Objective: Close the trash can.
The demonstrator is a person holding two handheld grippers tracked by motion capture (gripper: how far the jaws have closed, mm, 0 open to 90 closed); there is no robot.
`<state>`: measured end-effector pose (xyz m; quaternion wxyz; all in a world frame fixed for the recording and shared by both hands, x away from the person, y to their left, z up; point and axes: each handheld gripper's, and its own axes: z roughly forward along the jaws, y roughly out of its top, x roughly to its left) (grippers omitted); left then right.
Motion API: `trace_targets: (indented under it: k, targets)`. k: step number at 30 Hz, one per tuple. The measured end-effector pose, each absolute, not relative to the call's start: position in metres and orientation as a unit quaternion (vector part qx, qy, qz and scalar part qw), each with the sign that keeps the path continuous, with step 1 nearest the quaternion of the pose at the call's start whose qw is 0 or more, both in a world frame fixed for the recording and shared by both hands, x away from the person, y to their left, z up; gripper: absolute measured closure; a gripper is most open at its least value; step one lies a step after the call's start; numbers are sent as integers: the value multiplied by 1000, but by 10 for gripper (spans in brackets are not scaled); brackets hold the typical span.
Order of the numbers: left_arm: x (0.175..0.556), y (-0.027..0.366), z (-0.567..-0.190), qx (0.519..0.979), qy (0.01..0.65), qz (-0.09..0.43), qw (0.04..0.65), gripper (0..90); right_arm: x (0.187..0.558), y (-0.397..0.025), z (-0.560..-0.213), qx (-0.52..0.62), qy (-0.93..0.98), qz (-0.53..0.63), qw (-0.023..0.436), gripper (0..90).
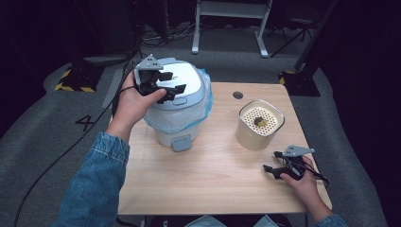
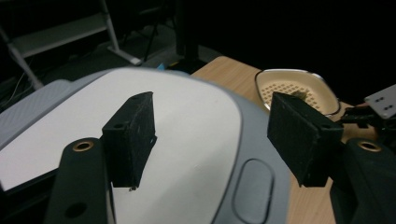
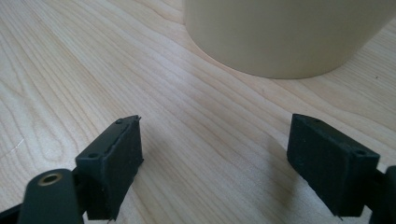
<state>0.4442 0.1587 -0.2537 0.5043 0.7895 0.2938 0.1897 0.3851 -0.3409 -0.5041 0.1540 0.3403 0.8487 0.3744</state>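
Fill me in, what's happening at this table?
A person works two handheld grippers. The left gripper hovers open over the closed lid of a small white bin lined with a blue bag. The right gripper rests open on the table, near a cream container with a perforated insert. Nothing is gripped.

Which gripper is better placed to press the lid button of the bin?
Left. The left gripper hovers open right above the bin lid, near its button. The right gripper rests low on the table, beside the beige container.
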Motion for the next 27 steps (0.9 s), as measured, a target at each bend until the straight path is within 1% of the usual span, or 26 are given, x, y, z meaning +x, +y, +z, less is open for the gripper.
trace_targets:
  k: [2,3,6,8,10,13,14,19,27]
  targets:
    - [436,157,-250,789,282,188,513,307,385,-341,-504,340,849,374,154,183]
    - [425,156,-248,788,270,190,519,305,385,-341,-504,340,849,375,154,183]
    - [416,155,-248,788,262,182,527,303,385,-341,-504,340,849,375,152,183]
    - [398,156,-251,788,253,181,531,300,385,-341,-504,340,849,375,152,184]
    - [394,157,-252,788,253,182,531,298,385,-341,-504,340,849,376,152,183]
    - [374,163,-260,787,256,185,530,296,385,-341,-504,340,849,376,151,183]
    - [374,163,-260,787,256,185,530,295,385,-341,-504,340,849,376,152,183]
    - [348,176,-270,788,265,196,520,286,385,-341,-504,340,849,375,152,183]
    - [328,190,-283,786,279,208,512,281,385,-341,-504,340,849,375,152,183]
